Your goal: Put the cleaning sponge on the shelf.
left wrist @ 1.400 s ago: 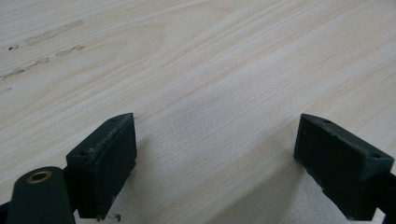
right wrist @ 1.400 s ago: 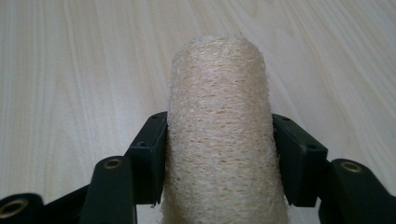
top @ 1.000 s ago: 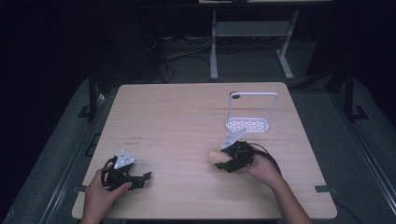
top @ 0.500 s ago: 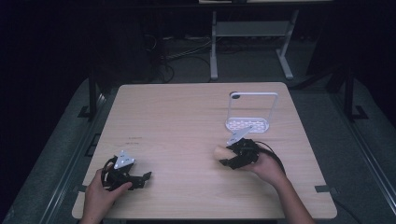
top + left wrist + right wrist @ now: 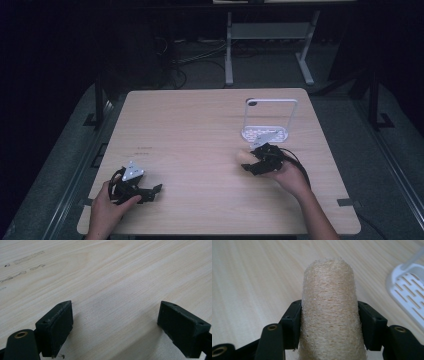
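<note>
A beige loofah sponge roll is clamped between the two black jaws of my right gripper; the pads press on both of its sides. From above, the right gripper holds the loofah low over the table, just in front of a white slotted rack with a tall wire handle. That rack's base shows at the right edge of the right gripper view. My left gripper rests near the table's front left, and its jaws stand wide open with only bare wood between them.
The light wooden table carries faint pencil-like marks to the left of middle. Behind the table stand a white metal frame and cables on a dark floor. A cable trails from the right gripper toward the person's wrist.
The right gripper with the loofah has slid a little toward the near side and right, away from the rack. The left gripper has stayed put.
</note>
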`<action>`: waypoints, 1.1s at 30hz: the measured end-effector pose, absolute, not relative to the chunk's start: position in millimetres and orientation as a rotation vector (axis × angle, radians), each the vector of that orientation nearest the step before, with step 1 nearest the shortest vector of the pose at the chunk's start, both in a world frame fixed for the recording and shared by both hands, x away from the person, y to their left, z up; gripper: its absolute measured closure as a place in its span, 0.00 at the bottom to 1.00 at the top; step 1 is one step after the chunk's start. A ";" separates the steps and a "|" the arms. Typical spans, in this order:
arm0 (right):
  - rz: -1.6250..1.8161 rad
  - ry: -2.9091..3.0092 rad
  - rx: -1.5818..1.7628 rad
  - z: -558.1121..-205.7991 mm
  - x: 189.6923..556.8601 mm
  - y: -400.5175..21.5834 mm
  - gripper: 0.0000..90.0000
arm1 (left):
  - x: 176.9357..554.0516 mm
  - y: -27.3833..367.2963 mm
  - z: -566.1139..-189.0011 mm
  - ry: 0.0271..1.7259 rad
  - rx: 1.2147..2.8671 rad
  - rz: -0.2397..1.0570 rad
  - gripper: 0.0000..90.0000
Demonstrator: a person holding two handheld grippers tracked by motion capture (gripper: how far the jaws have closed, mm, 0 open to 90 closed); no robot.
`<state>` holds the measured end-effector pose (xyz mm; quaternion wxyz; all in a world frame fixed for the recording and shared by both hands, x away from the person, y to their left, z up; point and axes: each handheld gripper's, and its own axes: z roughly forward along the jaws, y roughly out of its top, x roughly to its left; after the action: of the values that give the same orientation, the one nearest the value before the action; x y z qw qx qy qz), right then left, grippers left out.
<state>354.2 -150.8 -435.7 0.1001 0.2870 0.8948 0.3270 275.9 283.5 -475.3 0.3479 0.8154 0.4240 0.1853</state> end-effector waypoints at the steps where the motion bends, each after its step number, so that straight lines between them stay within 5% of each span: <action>1: 0.964 2.637 0.856 -435.9 355.6 -152.7 0.47 | 275.9 283.5 -475.2 1.099 2.115 0.481 0.14; 33: 0.891 2.424 1.154 -441.8 393.3 -193.8 0.47 | 275.9 283.4 -475.1 1.101 2.114 0.480 0.14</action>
<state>393.3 -193.8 -441.8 0.1556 0.4030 0.8465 0.3111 275.9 283.4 -475.1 0.3476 0.8154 0.4245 0.1849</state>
